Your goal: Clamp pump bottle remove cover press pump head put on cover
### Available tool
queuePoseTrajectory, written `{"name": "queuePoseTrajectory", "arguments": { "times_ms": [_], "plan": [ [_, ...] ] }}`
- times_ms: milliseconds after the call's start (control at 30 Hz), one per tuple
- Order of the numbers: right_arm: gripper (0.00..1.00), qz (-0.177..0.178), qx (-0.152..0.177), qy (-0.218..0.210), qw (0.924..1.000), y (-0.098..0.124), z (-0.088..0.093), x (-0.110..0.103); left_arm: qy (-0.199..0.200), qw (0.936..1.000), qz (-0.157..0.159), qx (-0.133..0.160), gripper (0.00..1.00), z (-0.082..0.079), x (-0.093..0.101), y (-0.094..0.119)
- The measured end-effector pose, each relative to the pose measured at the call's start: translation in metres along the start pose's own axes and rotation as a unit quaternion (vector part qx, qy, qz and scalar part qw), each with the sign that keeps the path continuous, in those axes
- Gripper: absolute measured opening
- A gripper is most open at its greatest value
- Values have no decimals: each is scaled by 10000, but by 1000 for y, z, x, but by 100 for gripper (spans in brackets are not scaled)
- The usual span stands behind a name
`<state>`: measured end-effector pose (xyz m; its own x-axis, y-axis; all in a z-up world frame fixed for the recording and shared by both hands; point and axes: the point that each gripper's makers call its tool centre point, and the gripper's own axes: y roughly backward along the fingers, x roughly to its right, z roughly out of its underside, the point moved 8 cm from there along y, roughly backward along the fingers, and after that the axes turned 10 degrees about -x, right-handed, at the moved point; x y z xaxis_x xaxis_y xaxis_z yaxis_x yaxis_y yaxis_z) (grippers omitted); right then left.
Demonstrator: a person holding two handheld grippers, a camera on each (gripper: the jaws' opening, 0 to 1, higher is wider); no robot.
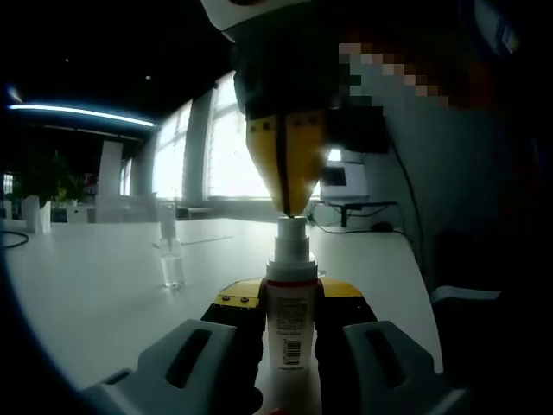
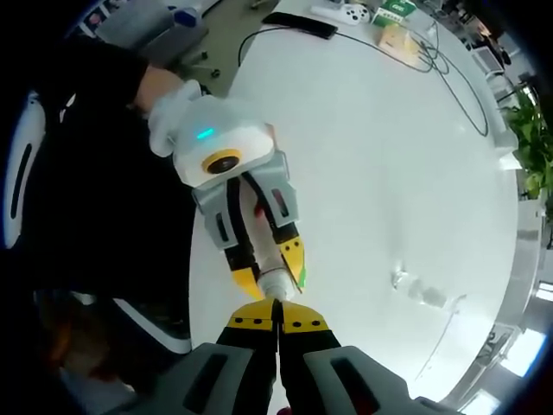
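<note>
Pump bottle [image 1: 289, 311]: white, upright, with a printed label and barcode, clamped between the yellow-tipped jaws of the left gripper [image 1: 289, 303] in the left gripper view. Its base is hidden behind the jaws, so contact with the white table [image 1: 104, 294] cannot be confirmed. The pump head [image 1: 290, 229] is uncovered at the top of the bottle.

Right gripper [image 1: 288, 186]: it descends from above in the left gripper view, yellow jaws closed together, the tip touching or just above the pump head; which of the two cannot be told.

In the right gripper view, looking down, the right gripper [image 2: 277, 313] shows its jaws pressed together with no gap. Immediately beyond the tip lies the top of the pump bottle [image 2: 275, 281], held by the left gripper [image 2: 270, 268]. A person's hand [image 2: 173, 108] grips the white body of that tool, with a dark sleeve to the side.

Surface: the table is white, smooth and broad. A clear cover [image 1: 171, 259] stands on it well apart from the bottle; in the right gripper view it appears as a small transparent object [image 2: 419, 290] on the table.

Far end of the table: cables [image 2: 449, 65] and small boxes [image 2: 393, 26].

Room: large bright windows [image 1: 233, 147], a ceiling light strip [image 1: 78, 112], potted plants [image 1: 39, 177], and a monitor [image 1: 346, 177] on a desk.
</note>
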<state>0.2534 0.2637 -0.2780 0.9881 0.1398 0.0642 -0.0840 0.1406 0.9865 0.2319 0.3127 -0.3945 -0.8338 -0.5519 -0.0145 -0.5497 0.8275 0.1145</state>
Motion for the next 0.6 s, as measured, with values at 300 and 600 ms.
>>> {"name": "queuePoseTrajectory", "arguments": {
  "times_ms": [300,600],
  "plan": [
    [0,6,36,-37,10000,-2,0,1,27,10000,13,-1,13,0,-1,0],
    [0,-17,137,-123,9998,-5,1,1,29,10000,13,1,13,0,-1,0]
  ]
}}
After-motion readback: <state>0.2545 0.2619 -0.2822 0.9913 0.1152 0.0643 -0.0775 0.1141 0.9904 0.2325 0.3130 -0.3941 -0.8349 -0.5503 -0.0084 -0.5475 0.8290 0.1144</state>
